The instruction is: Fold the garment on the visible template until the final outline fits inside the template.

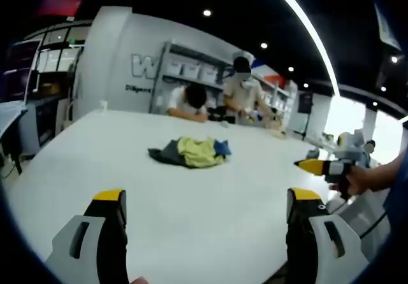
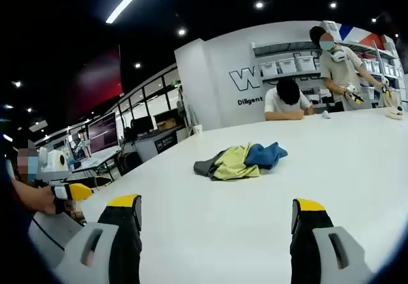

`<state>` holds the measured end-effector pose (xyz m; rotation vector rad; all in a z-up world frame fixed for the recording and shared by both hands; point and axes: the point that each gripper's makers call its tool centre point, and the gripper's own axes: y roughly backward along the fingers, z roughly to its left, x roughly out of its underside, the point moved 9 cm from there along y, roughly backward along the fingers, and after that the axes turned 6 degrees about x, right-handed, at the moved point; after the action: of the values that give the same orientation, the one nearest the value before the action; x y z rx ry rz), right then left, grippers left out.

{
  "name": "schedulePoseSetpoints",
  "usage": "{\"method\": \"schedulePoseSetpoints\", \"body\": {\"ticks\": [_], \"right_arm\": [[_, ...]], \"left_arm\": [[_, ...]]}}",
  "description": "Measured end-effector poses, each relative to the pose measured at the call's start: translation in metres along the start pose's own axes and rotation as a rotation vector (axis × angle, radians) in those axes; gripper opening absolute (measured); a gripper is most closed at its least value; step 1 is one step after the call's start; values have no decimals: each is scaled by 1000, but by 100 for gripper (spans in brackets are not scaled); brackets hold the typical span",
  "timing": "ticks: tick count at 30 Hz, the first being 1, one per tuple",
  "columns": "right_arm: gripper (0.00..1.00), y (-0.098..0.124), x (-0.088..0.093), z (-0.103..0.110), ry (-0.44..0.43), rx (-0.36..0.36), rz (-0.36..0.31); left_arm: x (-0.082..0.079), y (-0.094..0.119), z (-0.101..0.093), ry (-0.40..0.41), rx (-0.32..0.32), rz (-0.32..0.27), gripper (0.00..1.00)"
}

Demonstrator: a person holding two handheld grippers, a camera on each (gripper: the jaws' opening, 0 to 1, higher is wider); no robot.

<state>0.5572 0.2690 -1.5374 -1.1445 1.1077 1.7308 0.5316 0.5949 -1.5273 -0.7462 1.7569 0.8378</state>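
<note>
1. Left gripper (image 1: 207, 214) hovers low over the near part of the counter (image 1: 191, 195), jaws spread wide, nothing between them.
2. Right gripper (image 2: 217, 217) likewise low over the counter, jaws wide apart and empty; it also shows at the right edge of the left gripper view, held in a hand (image 1: 357, 181).
3. Garment (image 1: 190, 151) lies crumpled mid-counter, well ahead of both grippers, untouched; grey, yellow and blue parts bunched together.
4. Bare white counter all around the garment, far from any edge.
5. No template outline can be made out on the counter.
6. Two people (image 2: 287, 99) at the far edge; shelves (image 1: 191, 67) behind.
</note>
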Motion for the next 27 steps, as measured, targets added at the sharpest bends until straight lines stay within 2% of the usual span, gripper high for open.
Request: {"method": "schedulePoseSetpoints", "body": {"ticks": [12,27], "right_arm": [[99,-1,0,-1,-4,5,6],[98,0,2,-3,-6,16,9]], "left_arm": [[1,-2,-1,-3,9,13,99],[2,-1,3,26,-7,2,99]]}}
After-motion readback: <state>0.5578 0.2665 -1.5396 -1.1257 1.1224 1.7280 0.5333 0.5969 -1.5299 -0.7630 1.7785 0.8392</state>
